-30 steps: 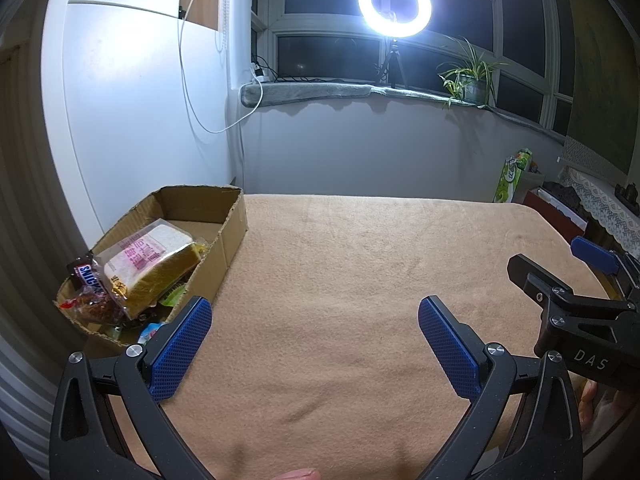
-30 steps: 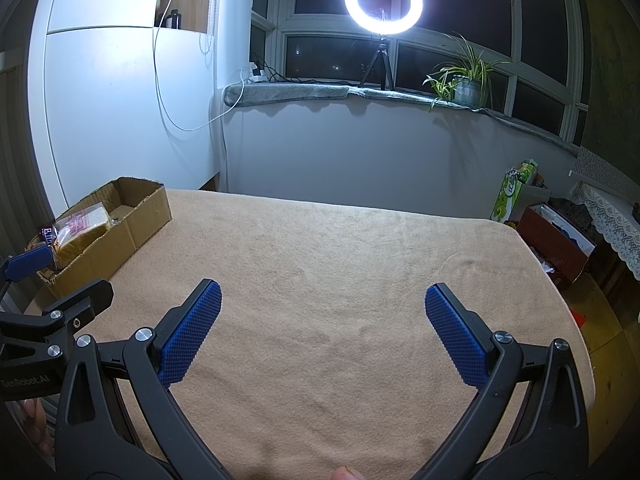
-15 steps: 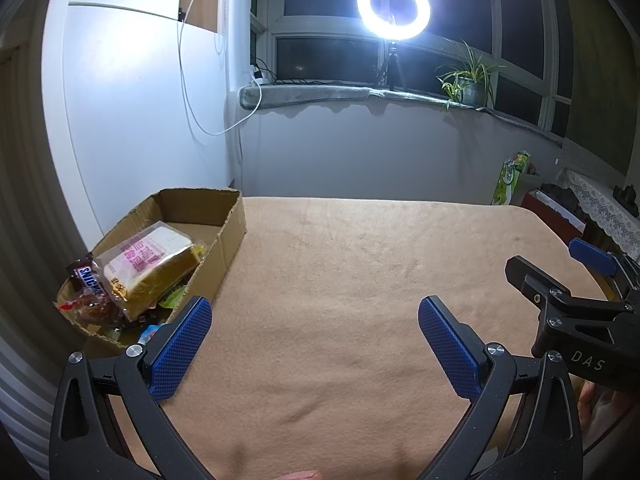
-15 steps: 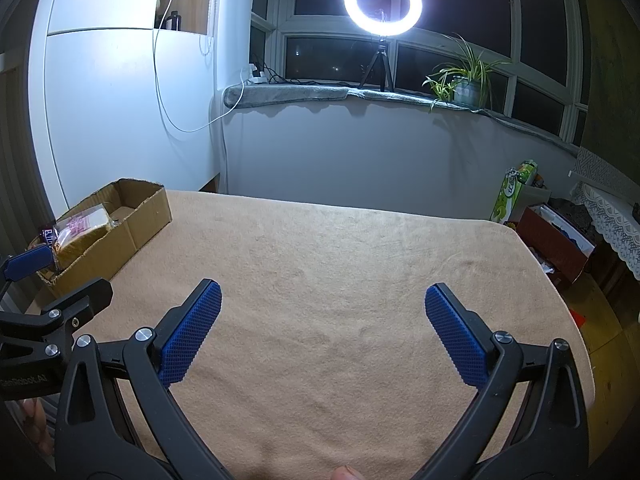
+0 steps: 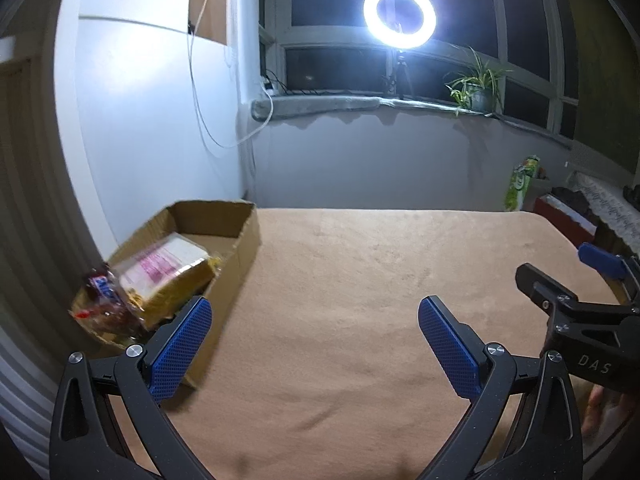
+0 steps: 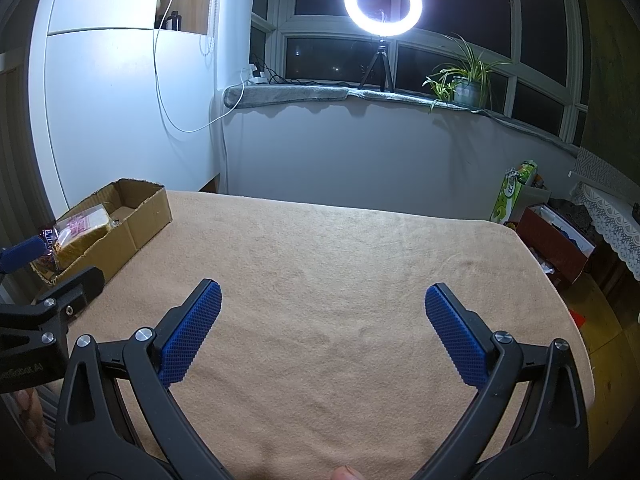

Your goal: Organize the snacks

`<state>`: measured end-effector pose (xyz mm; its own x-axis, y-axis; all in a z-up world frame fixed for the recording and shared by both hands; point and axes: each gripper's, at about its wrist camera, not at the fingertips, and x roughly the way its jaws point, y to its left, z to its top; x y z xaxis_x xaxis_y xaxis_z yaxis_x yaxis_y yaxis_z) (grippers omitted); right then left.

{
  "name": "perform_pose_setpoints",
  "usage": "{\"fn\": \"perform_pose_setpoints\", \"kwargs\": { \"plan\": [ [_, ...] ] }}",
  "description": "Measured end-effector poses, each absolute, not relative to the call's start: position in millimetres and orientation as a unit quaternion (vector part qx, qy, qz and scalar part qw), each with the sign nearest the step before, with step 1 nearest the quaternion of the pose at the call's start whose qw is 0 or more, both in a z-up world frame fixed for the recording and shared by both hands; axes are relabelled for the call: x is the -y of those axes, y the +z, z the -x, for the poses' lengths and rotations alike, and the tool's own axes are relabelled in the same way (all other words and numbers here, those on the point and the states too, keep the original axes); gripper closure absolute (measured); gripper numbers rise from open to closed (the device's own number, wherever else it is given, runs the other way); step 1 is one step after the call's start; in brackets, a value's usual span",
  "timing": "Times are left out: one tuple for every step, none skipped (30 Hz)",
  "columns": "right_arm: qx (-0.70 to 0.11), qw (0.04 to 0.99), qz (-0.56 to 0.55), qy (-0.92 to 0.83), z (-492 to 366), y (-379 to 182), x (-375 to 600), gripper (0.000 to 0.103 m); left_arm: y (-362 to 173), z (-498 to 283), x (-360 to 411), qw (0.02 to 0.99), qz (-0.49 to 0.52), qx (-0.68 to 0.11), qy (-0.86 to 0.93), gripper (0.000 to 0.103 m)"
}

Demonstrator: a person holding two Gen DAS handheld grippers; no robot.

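A cardboard box (image 5: 240, 248) sits at the table's left edge and holds a wrapped bread loaf (image 5: 168, 268), a Snickers bar (image 5: 106, 290) and other snack packets. The box also shows in the right wrist view (image 6: 148, 216), with the loaf (image 6: 82, 232). My left gripper (image 5: 314, 312) is open and empty above the tan cloth, its left finger in front of the box's near corner. My right gripper (image 6: 322, 300) is open and empty over the cloth's middle. Each gripper appears at the edge of the other's view.
The table is covered by a tan cloth (image 6: 340, 248). A white cabinet (image 6: 120, 112) stands behind the box. A ring light (image 6: 382, 2) and a plant (image 6: 466, 80) stand on the windowsill. Boxes and a green bag (image 6: 512, 192) lie right of the table.
The left gripper view has shifted a little; the box and snacks look blurred from motion. The right gripper has stayed still. Both stay open and empty.
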<state>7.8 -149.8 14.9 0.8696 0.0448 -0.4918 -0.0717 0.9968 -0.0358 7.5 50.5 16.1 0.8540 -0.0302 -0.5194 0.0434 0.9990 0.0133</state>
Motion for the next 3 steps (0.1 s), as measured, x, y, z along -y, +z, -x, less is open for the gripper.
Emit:
{"fn": "perform_pose_setpoints", "kwargs": {
  "plan": [
    [-0.254,0.966,0.027,0.031,-7.4,15.3,149.9,0.0,16.8,-7.3,-51.3,0.963,-0.01,-0.27,-0.018,0.0],
    [-0.253,0.966,0.028,0.03,-7.3,15.6,149.6,0.0,17.1,-7.2,-51.5,0.963,-0.011,-0.27,-0.019,0.0],
    [-0.254,0.966,0.028,0.031,-7.4,15.5,149.5,0.0,17.7,-6.6,-51.4,0.963,-0.013,-0.267,-0.018,0.0]
  ]
}}
